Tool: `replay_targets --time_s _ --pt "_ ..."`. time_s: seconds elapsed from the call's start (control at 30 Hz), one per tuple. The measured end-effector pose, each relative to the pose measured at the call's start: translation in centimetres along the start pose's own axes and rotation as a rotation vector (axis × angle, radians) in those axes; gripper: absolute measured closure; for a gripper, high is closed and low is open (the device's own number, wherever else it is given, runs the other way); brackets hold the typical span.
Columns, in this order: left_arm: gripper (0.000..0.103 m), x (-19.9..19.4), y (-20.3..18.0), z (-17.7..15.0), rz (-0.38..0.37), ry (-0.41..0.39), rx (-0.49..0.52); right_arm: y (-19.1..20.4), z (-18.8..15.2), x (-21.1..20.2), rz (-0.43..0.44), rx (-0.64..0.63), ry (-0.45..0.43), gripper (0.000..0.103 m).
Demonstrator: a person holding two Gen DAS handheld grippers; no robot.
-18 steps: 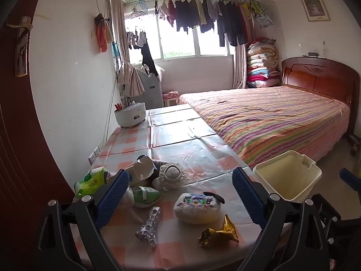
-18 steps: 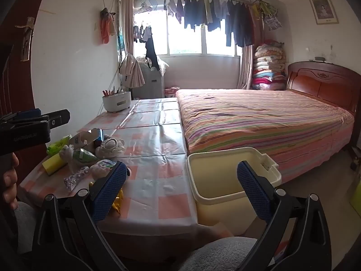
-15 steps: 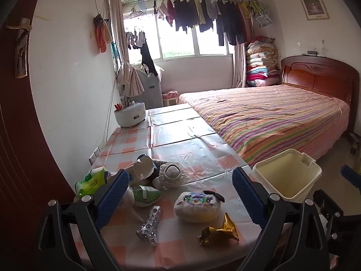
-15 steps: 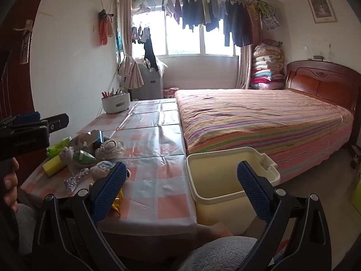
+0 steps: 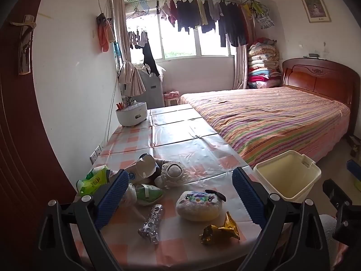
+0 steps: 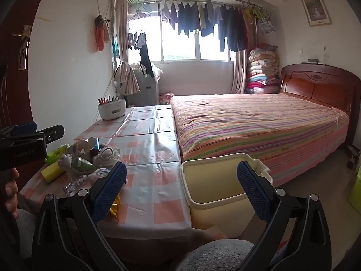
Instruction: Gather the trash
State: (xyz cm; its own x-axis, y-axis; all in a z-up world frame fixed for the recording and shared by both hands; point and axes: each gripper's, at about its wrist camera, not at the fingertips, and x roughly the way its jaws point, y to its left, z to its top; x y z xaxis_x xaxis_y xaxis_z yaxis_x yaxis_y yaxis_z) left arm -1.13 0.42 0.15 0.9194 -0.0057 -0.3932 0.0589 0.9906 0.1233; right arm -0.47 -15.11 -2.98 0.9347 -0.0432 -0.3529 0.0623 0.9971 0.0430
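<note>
Trash lies on the near end of the checked table (image 5: 185, 135): a gold wrapper (image 5: 220, 231), a silver blister strip (image 5: 152, 222), a round white pouch with a colourful print (image 5: 198, 204), a green packet (image 5: 93, 178), a green-and-white wrapper (image 5: 149, 190) and a torn carton (image 5: 144, 168). My left gripper (image 5: 180, 196) hangs open above this pile, holding nothing. A cream bin (image 6: 216, 180) stands on the floor beside the table. My right gripper (image 6: 180, 192) is open over the table's corner and the bin's rim, empty. The left gripper's body (image 6: 24, 144) shows at that view's left edge.
A striped bed (image 5: 270, 117) runs along the table's right side. A white pen holder (image 5: 132, 114) stands at the table's far left. A dark red door (image 5: 13, 135) is close on the left. A person's fingers (image 6: 10, 192) and a grey knee (image 6: 214, 255) show low down.
Both views have shifted only slightly. The trash, the bin and both open grippers stand as before.
</note>
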Motion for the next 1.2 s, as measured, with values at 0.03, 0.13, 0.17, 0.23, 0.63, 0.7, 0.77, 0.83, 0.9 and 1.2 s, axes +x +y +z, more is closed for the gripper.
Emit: replay_targets --time_s 0.03,0.13,0.17,0.23,0.63,0.7,0.77,0.83,0.9,1.2 --pt "0.013 0.3 0.1 0.2 -0.001 0.004 0.002 0.1 -0.3 0.8 -0.002 0.003 0.004 0.006" --pt "0.013 0.4 0.1 0.1 -0.003 0.006 0.001 0.0 -0.3 0.8 -0.003 0.01 0.006 0.006" --pt "0.013 0.3 0.1 0.0 -0.003 0.006 0.0 -0.1 -0.4 0.8 -0.002 0.011 0.006 0.006" --pt "0.013 0.3 0.1 0.0 -0.005 0.01 0.0 0.0 -0.4 0.9 -0.004 0.01 0.007 0.006" --pt "0.013 0.9 -0.1 -0.5 -0.013 0.026 0.004 -0.4 -0.4 1.2 -0.003 0.029 0.021 0.006" --pt "0.013 1.0 -0.2 -0.5 -0.013 0.027 0.005 -0.4 -0.5 1.3 -0.005 0.029 0.023 0.006" --pt "0.013 1.0 -0.2 -0.5 -0.013 0.03 0.005 -0.4 -0.5 1.3 -0.004 0.029 0.023 0.006" --pt "0.013 1.1 -0.2 -0.5 -0.013 0.033 0.004 -0.3 -0.5 1.5 -0.005 0.026 0.026 0.006" --pt "0.013 1.2 -0.3 -0.6 -0.013 0.037 0.003 -0.3 -0.7 1.7 -0.005 0.023 0.03 0.006" --pt "0.013 1.7 -0.4 -0.9 -0.017 0.049 0.01 -0.3 -1.0 2.2 -0.005 0.03 0.045 0.006"
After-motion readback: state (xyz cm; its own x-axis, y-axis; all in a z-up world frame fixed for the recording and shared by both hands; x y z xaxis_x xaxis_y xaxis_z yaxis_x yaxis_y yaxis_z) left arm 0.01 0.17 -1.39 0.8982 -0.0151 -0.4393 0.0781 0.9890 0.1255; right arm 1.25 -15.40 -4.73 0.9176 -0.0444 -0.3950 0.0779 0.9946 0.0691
